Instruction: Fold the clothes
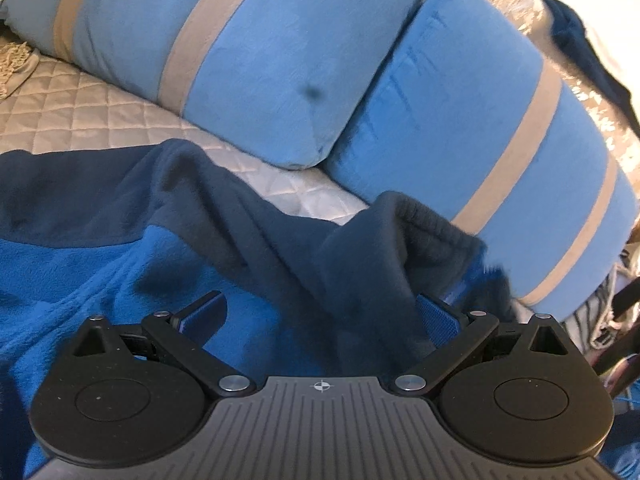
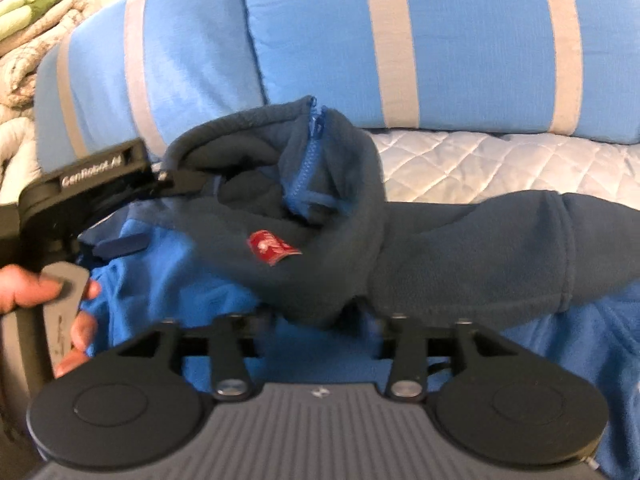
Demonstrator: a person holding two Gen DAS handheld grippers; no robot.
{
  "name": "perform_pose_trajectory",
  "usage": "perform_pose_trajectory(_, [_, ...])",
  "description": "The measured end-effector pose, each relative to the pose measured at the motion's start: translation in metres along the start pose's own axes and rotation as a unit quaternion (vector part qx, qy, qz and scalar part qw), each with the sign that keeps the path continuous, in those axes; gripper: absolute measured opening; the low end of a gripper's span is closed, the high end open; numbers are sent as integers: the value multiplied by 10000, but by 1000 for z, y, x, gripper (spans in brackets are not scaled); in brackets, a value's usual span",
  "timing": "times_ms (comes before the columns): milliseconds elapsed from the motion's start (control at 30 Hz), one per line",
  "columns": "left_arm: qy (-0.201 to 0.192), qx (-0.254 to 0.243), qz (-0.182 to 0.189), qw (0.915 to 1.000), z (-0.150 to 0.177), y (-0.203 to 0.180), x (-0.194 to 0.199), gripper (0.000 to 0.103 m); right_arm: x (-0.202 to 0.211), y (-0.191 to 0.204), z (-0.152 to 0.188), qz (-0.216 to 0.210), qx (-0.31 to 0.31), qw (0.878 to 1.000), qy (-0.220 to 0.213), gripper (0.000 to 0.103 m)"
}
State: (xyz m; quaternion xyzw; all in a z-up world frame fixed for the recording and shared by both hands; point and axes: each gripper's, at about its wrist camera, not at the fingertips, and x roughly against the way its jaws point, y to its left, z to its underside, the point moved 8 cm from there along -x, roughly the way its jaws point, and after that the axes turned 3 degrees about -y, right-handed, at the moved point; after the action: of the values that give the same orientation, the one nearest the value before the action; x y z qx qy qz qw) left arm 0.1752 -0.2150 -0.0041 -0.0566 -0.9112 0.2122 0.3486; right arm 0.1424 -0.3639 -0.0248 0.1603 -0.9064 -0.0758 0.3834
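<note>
A fleece jacket [image 2: 460,248], navy on top and bright blue below, lies on the bed with its zipped collar [image 2: 316,148] standing up and a red label [image 2: 272,250] showing. My left gripper [image 1: 320,316] is open wide, blue pads [image 1: 204,312] on either side of a raised navy fold [image 1: 360,264] without pressing it. From the right wrist view the left gripper [image 2: 156,212] sits at the jacket's left shoulder, held by a hand [image 2: 40,288]. My right gripper [image 2: 320,320] is low over the jacket's middle. Its arms stand apart, and the navy fleece hides its fingertips.
Two big light-blue pillows with grey stripes [image 1: 280,60] [image 1: 500,152] lie just behind the jacket on a white quilted bedspread [image 2: 500,164]. Folded pale blankets [image 2: 36,40] are stacked at the far left. More dark clothing [image 1: 592,60] lies beyond the right pillow.
</note>
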Motion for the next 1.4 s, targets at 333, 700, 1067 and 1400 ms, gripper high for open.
perform_pose_trajectory(333, [87,107,-64,9999,0,5,2,102,39,-3,-30,-570,-627,9896,-1159,100])
perform_pose_trajectory(700, [239,137,-205,9994,1,9,1,102,19,-12,-28,377,-320,9941,-960,103])
perform_pose_trajectory(1067, [-251,-76,-1202,9924,-17,37,6,103,8,-45,-5,1439,-89,9895,-105,103])
perform_pose_trajectory(1400, [36,-167,-1306,9913,-12,42,-3,103,15,-35,-21,716,-337,9949,-622,100])
